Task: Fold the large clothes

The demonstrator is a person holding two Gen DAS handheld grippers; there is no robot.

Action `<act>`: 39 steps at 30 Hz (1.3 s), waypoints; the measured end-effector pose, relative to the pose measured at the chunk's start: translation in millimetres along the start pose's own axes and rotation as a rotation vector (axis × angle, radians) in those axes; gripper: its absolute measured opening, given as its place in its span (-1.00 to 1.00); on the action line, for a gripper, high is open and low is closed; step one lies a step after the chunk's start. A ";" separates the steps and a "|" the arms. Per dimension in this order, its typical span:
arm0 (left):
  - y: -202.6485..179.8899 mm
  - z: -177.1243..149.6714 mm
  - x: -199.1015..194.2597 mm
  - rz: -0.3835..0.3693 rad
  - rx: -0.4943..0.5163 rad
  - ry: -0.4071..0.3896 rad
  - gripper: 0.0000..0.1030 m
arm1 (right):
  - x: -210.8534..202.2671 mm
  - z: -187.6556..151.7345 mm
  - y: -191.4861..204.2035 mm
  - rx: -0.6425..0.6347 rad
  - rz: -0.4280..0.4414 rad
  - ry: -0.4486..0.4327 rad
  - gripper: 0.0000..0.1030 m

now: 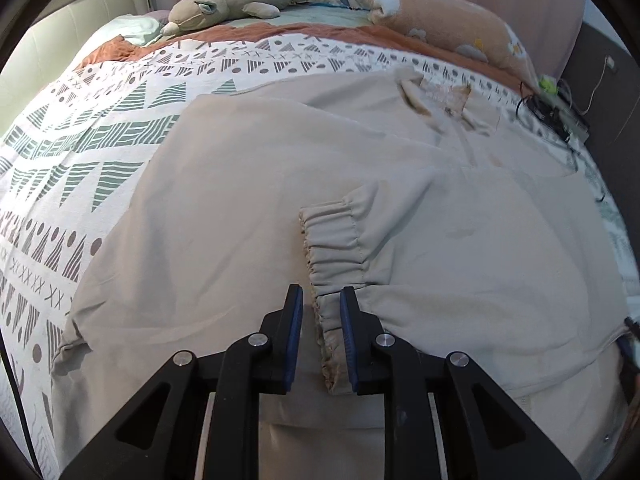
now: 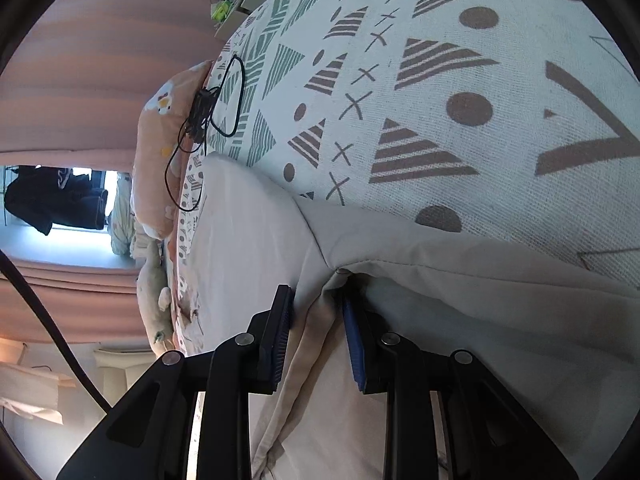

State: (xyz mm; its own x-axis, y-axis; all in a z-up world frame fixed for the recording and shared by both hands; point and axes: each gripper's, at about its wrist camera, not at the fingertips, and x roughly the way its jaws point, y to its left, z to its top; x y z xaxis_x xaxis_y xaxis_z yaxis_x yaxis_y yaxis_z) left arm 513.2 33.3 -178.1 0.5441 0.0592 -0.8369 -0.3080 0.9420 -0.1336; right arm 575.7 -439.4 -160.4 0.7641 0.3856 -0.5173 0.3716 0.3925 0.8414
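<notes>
Left wrist view: jacket (image 1: 248, 184) flat on bed (image 1: 80, 140), one sleeve (image 1: 340, 240) folded in. Left gripper (image 1: 319, 300) apart around cuff; right gripper (image 2: 316, 304) apart around edge. More folds left.

Geometric-patterned bedspread (image 1: 120, 128) covers the bed. Beyond its far edge: grey plush toy (image 1: 236, 2), peach floral pillow (image 1: 452, 24) to the right of it. Tangled black cable (image 1: 548, 110) on the bedspread's right edge, near the pillow. Pink curtains (image 2: 88, 60) behind the bedspread's far side.
</notes>
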 end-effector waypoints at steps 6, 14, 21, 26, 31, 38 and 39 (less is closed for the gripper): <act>-0.2 2.6 -48.6 -0.035 -0.001 -0.094 -0.60 | -15.7 -6.7 0.9 -0.008 0.041 -0.011 0.11; 0.2 -9.3 -103.1 -0.060 -0.017 -0.127 -0.59 | -51.1 -20.4 -16.5 0.033 0.099 -0.068 0.14; 2.7 -41.0 -144.9 -0.102 -0.037 -0.164 0.90 | -82.9 -43.4 -22.5 -0.087 0.034 -0.096 0.14; 9.1 -64.5 -175.2 -0.130 -0.050 -0.204 0.91 | -111.5 -64.1 -32.1 -0.186 -0.009 -0.099 0.14; 11.8 -84.9 -201.1 -0.130 -0.050 -0.219 0.91 | -150.5 -73.4 -26.8 -0.280 -0.029 -0.140 0.14; 8.4 -111.3 -246.6 -0.144 0.003 -0.281 0.91 | -202.9 -92.3 -27.8 -0.331 0.042 -0.193 0.14; 8.1 -115.1 -253.6 -0.149 0.007 -0.296 0.91 | -208.9 -94.1 -30.2 -0.337 0.054 -0.192 0.14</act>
State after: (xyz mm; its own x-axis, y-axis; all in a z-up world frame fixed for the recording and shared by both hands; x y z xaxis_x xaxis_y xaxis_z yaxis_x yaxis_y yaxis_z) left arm 282.9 -12.1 -28.0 0.7860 0.0131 -0.6180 -0.2034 0.9496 -0.2385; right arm 355.3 -453.2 -92.5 0.8744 0.2629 -0.4079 0.1582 0.6402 0.7518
